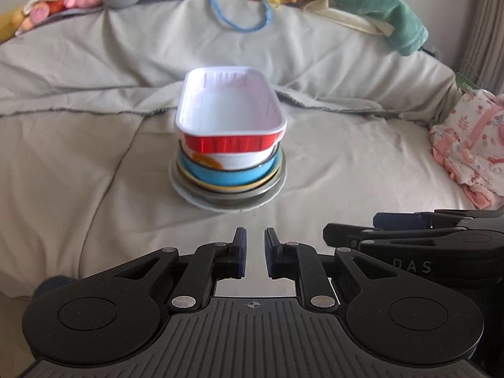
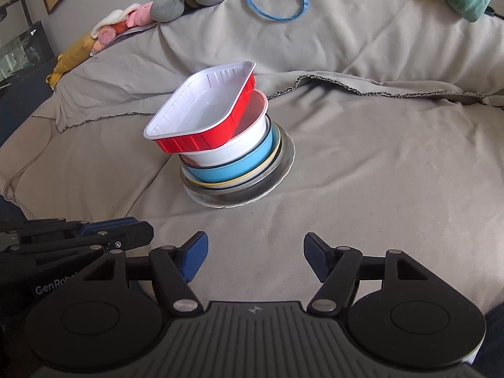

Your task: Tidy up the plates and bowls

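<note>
Plates and bowls stand stacked mid-bed on the grey blanket (image 1: 94,157), a red-sided tray (image 2: 201,116) (white inside, tilted) topping the white bowl (image 2: 239,148) and blue dish (image 2: 236,170). Left gripper (image 1: 253,253) jaws narrow, right gripper (image 2: 255,260) jaws wide, both empty, nearer than the stack.

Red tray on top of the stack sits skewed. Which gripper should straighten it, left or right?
Right, probably. The right gripper is wide open and empty, ready to close on the red tray, whose rim overhangs the white bowl towards it. The left gripper is nearly closed and would have to open first.
</note>
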Demonstrator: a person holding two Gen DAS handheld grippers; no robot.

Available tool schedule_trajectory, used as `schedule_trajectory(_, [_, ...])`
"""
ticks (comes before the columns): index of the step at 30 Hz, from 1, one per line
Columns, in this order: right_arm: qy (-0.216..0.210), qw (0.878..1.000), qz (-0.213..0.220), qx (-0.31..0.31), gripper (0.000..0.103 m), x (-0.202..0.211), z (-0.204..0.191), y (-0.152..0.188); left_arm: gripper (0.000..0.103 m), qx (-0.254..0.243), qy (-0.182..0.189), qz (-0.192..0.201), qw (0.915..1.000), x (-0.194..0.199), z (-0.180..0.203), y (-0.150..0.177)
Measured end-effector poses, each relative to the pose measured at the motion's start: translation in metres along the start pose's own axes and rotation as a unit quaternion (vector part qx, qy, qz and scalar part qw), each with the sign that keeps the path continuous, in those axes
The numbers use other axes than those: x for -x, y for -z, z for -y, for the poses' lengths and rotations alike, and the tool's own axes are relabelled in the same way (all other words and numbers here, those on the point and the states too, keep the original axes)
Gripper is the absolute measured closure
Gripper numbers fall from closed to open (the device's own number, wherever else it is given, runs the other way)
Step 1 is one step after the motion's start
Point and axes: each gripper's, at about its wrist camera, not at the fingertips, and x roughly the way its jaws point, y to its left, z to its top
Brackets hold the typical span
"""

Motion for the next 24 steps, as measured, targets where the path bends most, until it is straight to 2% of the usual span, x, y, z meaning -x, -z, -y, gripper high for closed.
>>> schedule_trajectory(24, [-0.012, 1.0, -0.006, 0.003, 0.035, -0.0028, 0.0039, -0.0012, 0.087, 0.012, 0.012, -0.011, 0.9998, -0.0015, -0.0021, 0.0017])
